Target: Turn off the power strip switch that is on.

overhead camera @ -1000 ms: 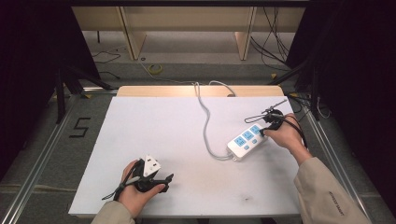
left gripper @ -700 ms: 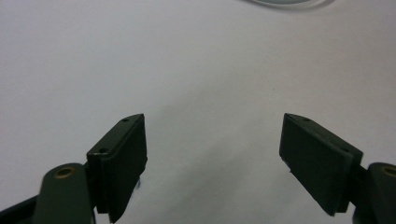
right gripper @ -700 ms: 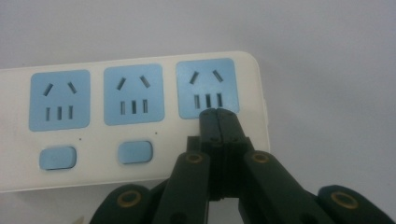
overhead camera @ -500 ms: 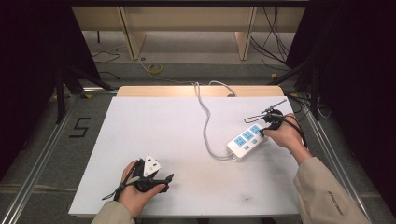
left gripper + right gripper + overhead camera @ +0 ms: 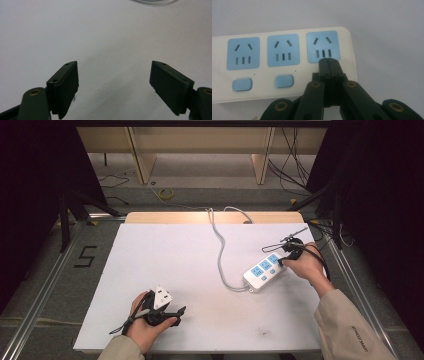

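In the right gripper view, our right gripper (image 5: 328, 60) has its two jaws pressed fully together with nothing between them. The joined tips sit over the power strip (image 5: 282, 62), at the lower edge of its rightmost blue socket (image 5: 322, 47), in the centre of the frame. Under the other two sockets we see a blue switch (image 5: 284, 81) each. We judge that a third switch lies under the tips and that we are pressing it, but the jaws hide this spot, so we cannot tell if it is already pushed.

In the left gripper view, our left gripper (image 5: 113, 75) has its jaws wide apart and holds nothing. Only the white table top (image 5: 100, 32) lies between and beyond them.

In the high view, the power strip (image 5: 263, 269) lies in the right middle of the frame, with the right gripper (image 5: 290, 251) at its upper right end. Its grey cable (image 5: 220, 245) runs up to the far edge of the table. The left gripper (image 5: 172, 312) rests at the lower left, well apart from the strip.

The reaching seems done; we judge that the press itself, and perhaps the other two switches, are left.
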Available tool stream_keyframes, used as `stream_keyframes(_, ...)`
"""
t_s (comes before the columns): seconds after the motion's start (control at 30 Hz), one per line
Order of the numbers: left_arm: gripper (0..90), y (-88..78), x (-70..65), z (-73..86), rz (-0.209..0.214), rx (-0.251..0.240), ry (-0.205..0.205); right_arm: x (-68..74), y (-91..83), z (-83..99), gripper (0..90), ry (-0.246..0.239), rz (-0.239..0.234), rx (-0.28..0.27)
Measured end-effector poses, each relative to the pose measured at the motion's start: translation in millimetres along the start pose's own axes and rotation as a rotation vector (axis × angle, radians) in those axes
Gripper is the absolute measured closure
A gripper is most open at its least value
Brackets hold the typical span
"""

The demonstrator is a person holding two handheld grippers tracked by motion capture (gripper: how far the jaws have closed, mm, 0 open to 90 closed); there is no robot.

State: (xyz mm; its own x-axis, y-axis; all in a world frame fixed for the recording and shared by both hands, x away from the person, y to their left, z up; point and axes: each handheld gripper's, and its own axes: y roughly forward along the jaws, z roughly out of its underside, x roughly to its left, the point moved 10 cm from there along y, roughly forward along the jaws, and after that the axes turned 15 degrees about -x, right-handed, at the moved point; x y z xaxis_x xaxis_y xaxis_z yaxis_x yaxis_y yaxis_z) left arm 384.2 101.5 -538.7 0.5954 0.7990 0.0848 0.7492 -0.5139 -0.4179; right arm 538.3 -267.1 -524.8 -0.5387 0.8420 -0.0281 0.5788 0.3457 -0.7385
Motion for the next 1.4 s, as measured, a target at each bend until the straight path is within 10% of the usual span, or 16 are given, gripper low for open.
stream_keyframes(1.4,23.2,-0.6,1.6,0.5,-0.003,0.005,0.000,6.1,-8.3,-3.9,90.0,-0.001,-0.018,-0.059)
